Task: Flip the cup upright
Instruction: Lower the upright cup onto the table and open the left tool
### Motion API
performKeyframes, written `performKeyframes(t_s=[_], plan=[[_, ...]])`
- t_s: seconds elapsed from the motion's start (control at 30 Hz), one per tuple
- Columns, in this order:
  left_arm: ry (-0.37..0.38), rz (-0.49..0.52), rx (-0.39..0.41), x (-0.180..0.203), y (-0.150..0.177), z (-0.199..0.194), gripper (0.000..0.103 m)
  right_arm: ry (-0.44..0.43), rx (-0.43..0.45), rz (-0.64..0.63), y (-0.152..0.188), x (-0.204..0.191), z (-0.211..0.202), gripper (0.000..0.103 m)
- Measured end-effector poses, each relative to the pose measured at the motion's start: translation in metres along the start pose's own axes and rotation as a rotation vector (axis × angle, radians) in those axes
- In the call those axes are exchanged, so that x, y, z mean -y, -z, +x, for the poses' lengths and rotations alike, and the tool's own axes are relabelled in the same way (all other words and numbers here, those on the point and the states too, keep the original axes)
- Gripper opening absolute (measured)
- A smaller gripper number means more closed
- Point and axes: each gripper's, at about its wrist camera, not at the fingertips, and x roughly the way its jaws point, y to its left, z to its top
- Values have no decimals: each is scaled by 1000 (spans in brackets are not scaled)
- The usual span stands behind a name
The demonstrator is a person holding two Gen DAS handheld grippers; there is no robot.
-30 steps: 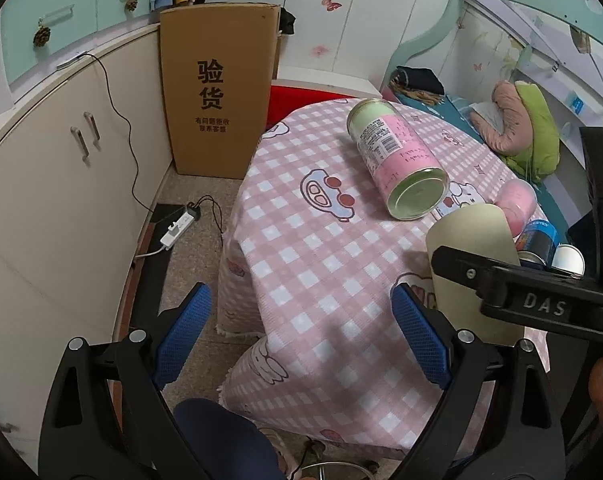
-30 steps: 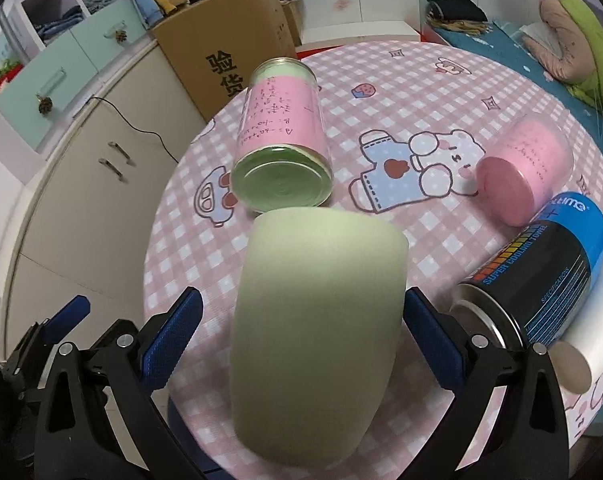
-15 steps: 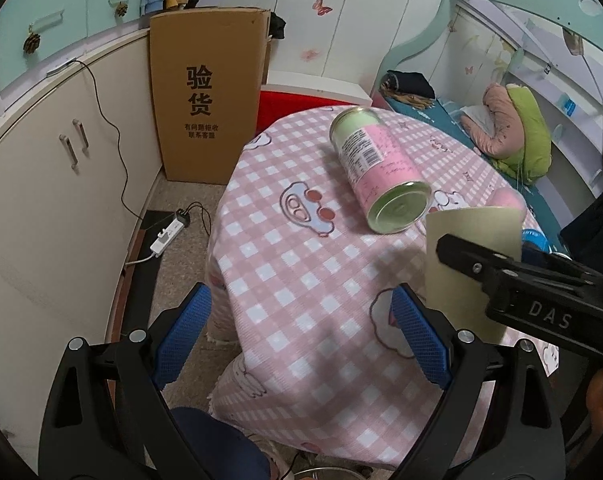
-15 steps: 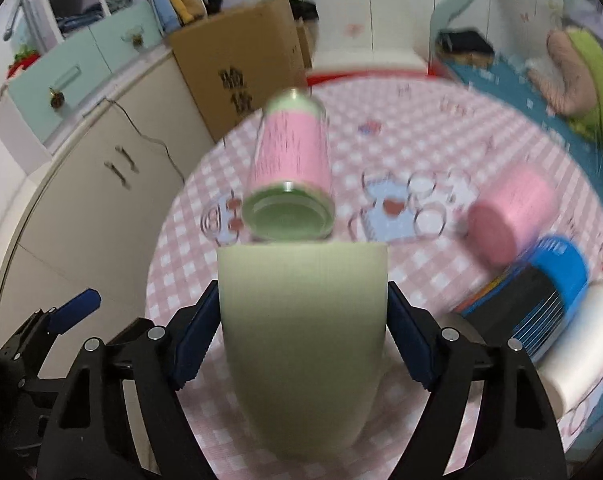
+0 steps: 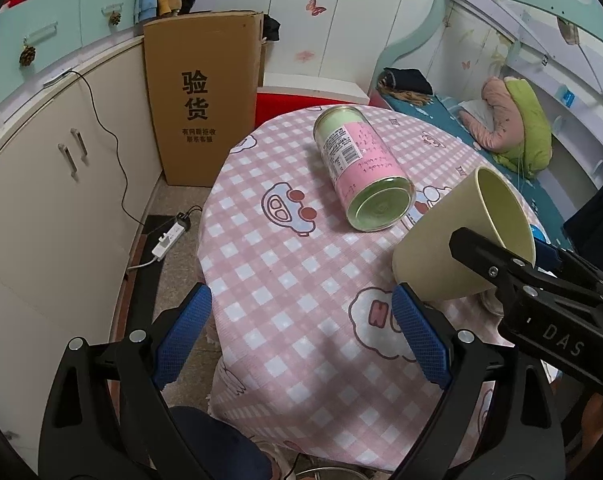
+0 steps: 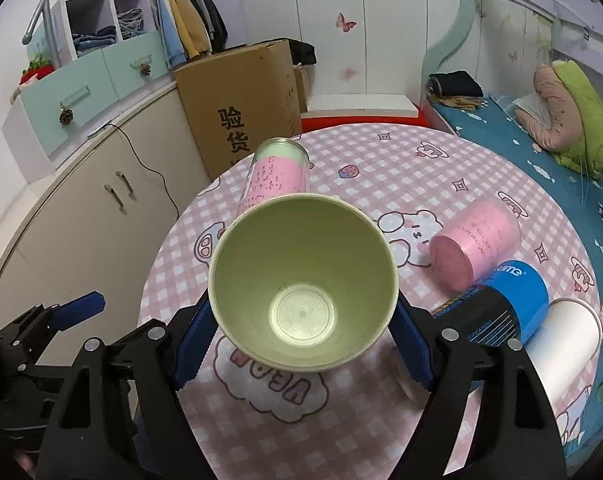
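Left gripper: jaws spread wide, nothing between them, held over the near-left edge of the round table with its pink checked cloth.

Tall pink-and-green canister: lying on its side on the cloth, green end toward the left wrist camera.

Cup, pale green: pinched between the blue pads of the right gripper, which press its lower wall from either side. It is lifted over the near part of the table. In the left wrist view the cup is tilted, long axis slanting, mouth up and to the right, base down and to the left. In the right wrist view the open mouth faces the camera and the inside bottom shows.

Short pink canister, blue-and-black can, white cylinder: all lying on their sides, close together on the table's right.
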Motion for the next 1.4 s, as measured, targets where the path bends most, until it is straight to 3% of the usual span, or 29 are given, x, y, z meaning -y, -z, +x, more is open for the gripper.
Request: performKeyframes(t_s=[0.47,0.6,0.83,1.2,1.27,1.4], plan=[[-29,12,2,9,8,-10,92,-12,-14,-10,7,-3,-9,77],[-32,6,12,9,8,-17,92,-10,17,-27,8,-7,-18,86],[-43,10,42,14,11,-34,92,-20,38,-41,8,-11,-31,87],[-56,51,134,38,20,-79,92,-2,144,-38,15,-6,-99,88],[-66,59,157,44,22,-89,92,5,161,-39,18,-4,-113,95],[-69,69,194,56,27,-107,92,28,204,-45,24,4,-144,96]])
